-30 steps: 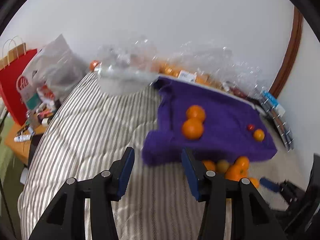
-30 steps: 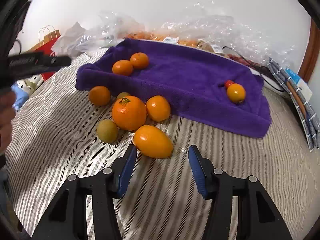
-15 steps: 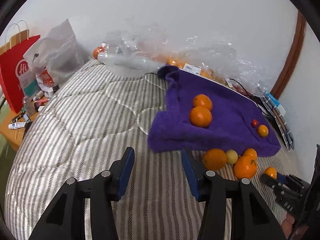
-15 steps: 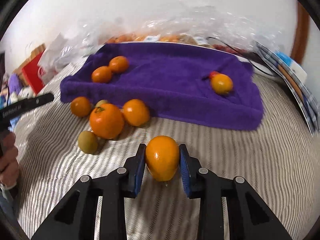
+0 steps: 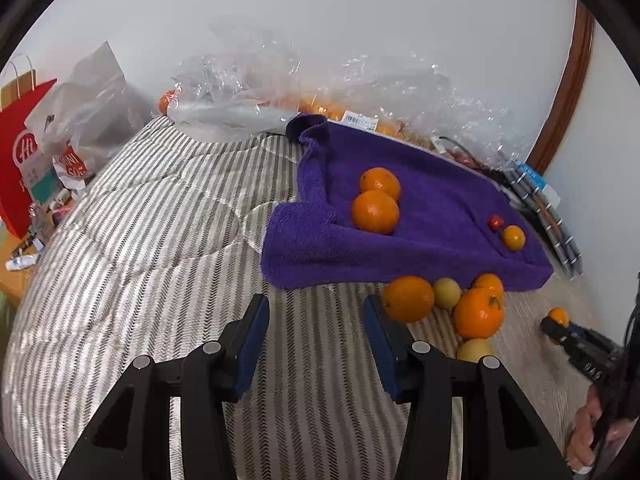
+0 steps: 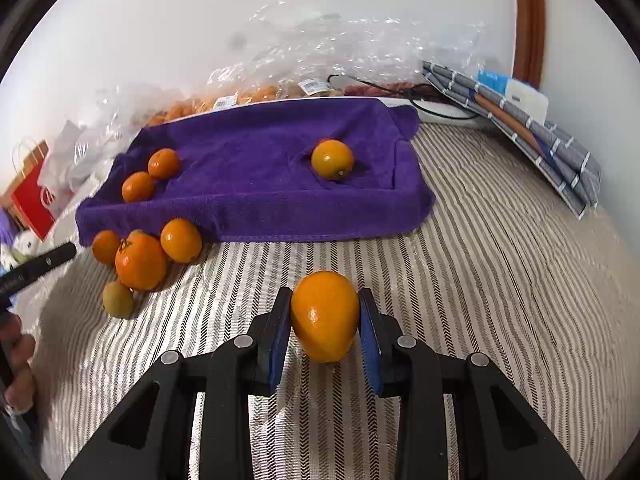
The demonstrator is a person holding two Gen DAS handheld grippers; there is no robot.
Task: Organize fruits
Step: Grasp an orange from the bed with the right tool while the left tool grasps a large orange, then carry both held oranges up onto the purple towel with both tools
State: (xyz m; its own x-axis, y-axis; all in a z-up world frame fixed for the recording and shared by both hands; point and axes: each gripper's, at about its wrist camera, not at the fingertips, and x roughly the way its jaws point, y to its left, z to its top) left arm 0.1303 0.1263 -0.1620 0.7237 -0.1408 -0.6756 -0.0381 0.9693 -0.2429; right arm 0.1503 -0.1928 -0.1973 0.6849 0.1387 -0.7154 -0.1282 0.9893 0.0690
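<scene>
Lifted off the bed now, the orange (image 6: 325, 316) sits gripped in the right tongs (image 6: 325, 334), purple towel (image 6: 256, 184) straight ahead; left tongs (image 5: 316, 344) gape empty.

The left hand-held gripper (image 5: 316, 328) hangs open over the striped bed (image 5: 140, 260). Two oranges (image 5: 375, 211) lie touching on the purple towel (image 5: 440, 216); more fruit (image 5: 478, 313) lies just beside its edge.

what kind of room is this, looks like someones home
Most likely a bedroom in a home. The fruit lies on a striped quilt that looks like a bed, a purple towel is spread on it, and a red shopping bag and plastic bags are piled along the wall.
</scene>
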